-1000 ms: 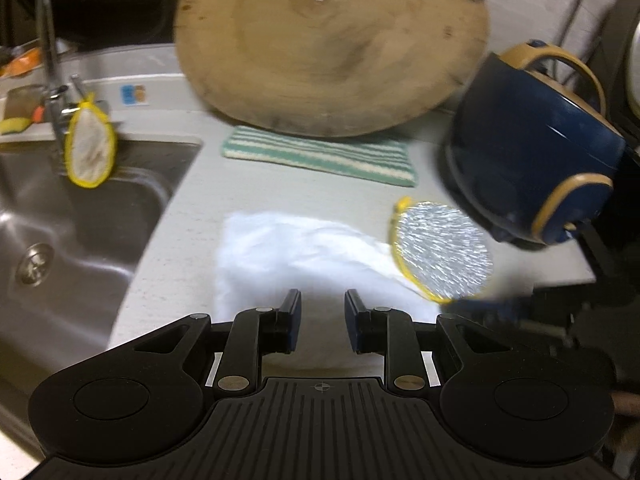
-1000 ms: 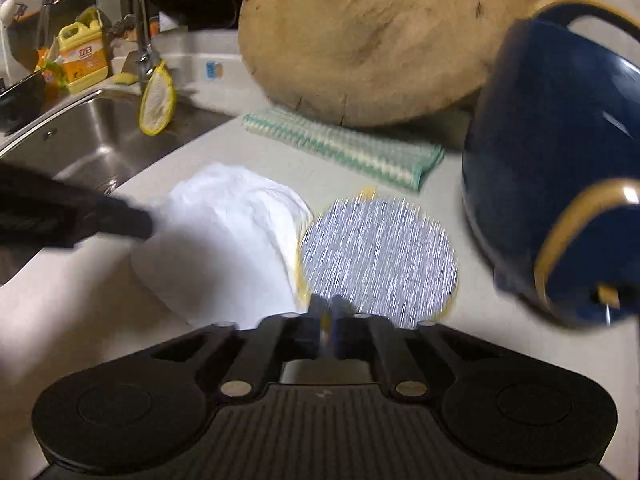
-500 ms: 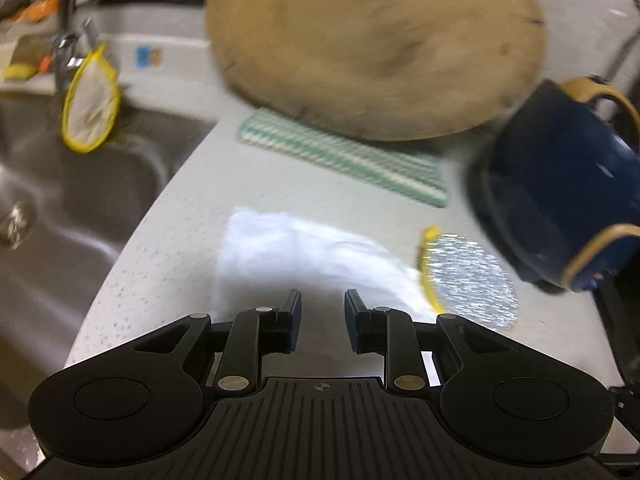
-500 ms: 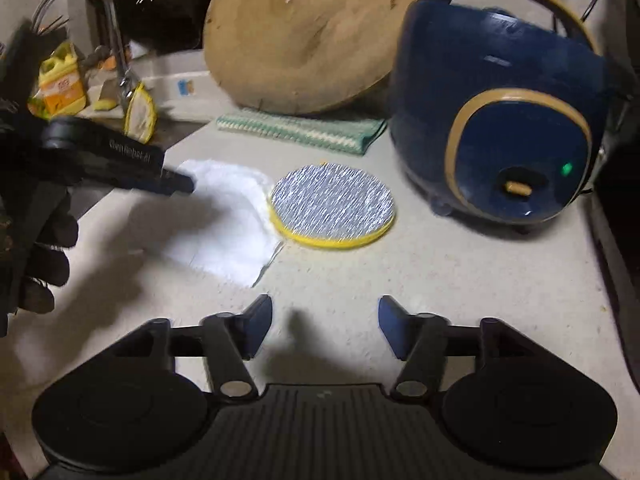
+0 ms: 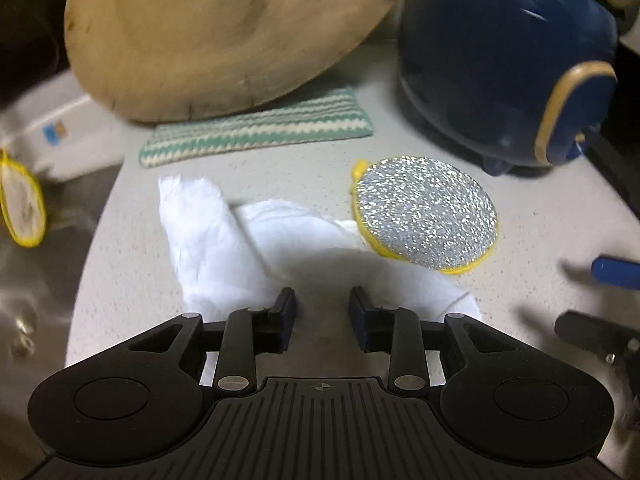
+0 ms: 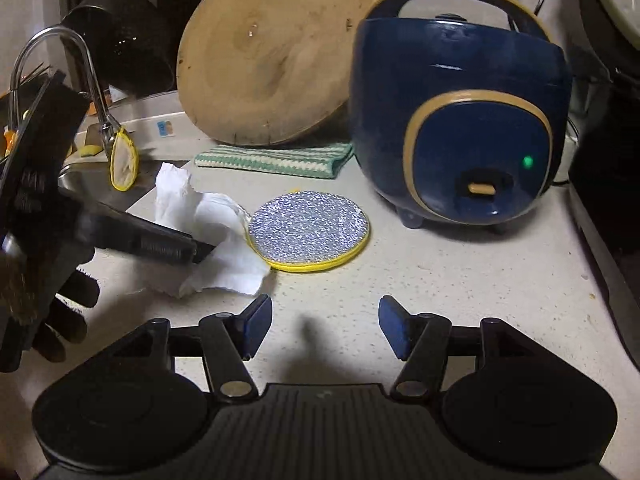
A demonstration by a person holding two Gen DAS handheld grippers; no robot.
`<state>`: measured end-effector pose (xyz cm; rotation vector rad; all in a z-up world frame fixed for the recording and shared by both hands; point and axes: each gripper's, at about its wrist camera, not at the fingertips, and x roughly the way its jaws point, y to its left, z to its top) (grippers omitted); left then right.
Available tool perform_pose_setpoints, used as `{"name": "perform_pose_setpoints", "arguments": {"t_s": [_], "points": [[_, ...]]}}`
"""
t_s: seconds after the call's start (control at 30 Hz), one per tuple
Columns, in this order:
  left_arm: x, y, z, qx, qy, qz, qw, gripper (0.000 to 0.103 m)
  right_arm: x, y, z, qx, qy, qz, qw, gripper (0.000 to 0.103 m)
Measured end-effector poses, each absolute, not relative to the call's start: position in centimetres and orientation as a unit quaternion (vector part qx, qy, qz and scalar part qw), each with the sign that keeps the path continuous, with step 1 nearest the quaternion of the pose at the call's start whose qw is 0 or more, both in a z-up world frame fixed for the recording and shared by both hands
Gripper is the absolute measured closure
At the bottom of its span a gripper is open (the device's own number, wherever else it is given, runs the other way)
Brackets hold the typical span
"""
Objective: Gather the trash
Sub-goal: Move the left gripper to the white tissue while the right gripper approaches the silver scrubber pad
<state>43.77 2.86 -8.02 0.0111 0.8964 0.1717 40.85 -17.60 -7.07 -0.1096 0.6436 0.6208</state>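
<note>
Currently the crumpled white tissue (image 5: 224, 240) lies on the counter (image 6: 460, 280) between the sink (image 5: 40, 280) and the round silver scrubber (image 5: 424, 216), one edge tucked against the scrubber's yellow rim. Left gripper (image 5: 322, 306) sits low over the tissue with its jaws opening, paper beneath and between them but not pinched; right gripper (image 6: 324, 326) hovers back over bare counter, jaws moderately wide and empty. Risk, as judged: closing on a thin outer fold could tear the sheet or let it slip free, and the pull may drag the touching scrubber along.
</note>
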Motion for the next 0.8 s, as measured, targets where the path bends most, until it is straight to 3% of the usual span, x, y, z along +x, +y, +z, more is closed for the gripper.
{"name": "perform_pose_setpoints", "arguments": {"t_s": [0.13,0.37,0.4,0.47,0.8], "points": [[44.3,3.1,-7.8,-0.01,0.44,0.09,0.893,0.064,41.2,-17.5,-7.0,-0.064,0.306,0.285,0.906,0.043],[44.0,3.4,-8.2,-0.032,0.417,0.107,0.902,0.066,41.6,-17.6,-6.6,-0.062,0.301,0.272,0.912,0.04],[43.8,3.2,-8.3,-0.026,0.413,0.106,0.904,0.068,41.7,-17.5,-6.5,-0.061,0.299,0.272,0.913,0.04],[43.6,3.4,-8.2,-0.032,0.41,0.103,0.906,0.091,42.1,-17.0,-6.2,-0.055,0.294,0.277,0.913,0.039],[38.9,5.7,-6.9,-0.1,0.374,0.114,0.915,0.096,45.8,-11.1,-5.7,-0.061,0.265,0.314,0.91,0.032]]}}
